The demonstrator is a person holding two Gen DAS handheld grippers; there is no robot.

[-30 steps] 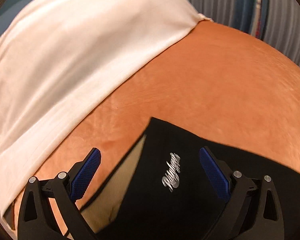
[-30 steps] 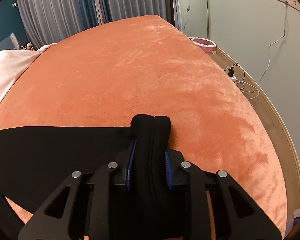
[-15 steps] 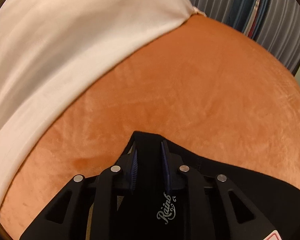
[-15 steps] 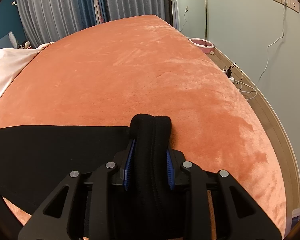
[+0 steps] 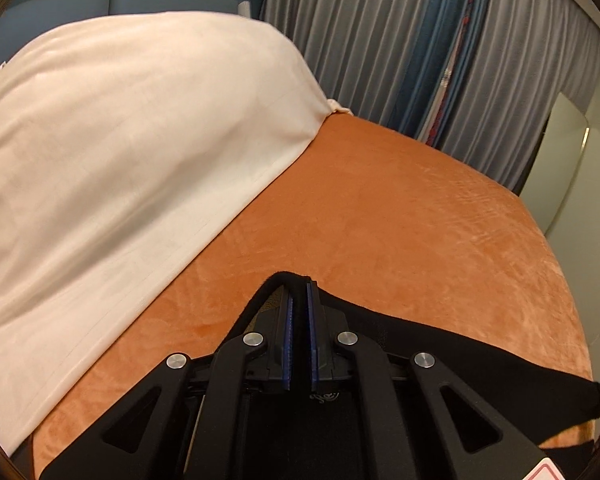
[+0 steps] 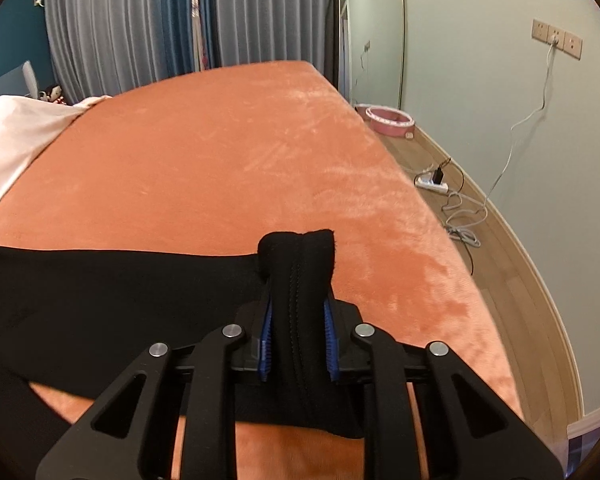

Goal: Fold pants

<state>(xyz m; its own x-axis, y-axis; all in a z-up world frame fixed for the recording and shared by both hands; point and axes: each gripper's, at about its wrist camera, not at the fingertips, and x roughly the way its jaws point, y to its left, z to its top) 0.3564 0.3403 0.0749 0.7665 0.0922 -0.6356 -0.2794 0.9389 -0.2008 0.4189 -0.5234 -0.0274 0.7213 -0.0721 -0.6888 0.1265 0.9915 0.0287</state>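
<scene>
The place is a bedroom in a home. A large bed (image 6: 228, 152) fills most of both views, covered with an orange plush blanket (image 5: 400, 216), and a cream duvet (image 5: 120, 152) lies on 1 side of it. Behind the bed hang long grey and blue curtains (image 5: 400, 40). The floor (image 6: 512, 264) beside the bed is wood. On the pale wall are sockets (image 6: 556, 38), a white cable runs down to a power strip (image 6: 432, 182), and a pink round object (image 6: 388, 120) lies on the floor.
</scene>
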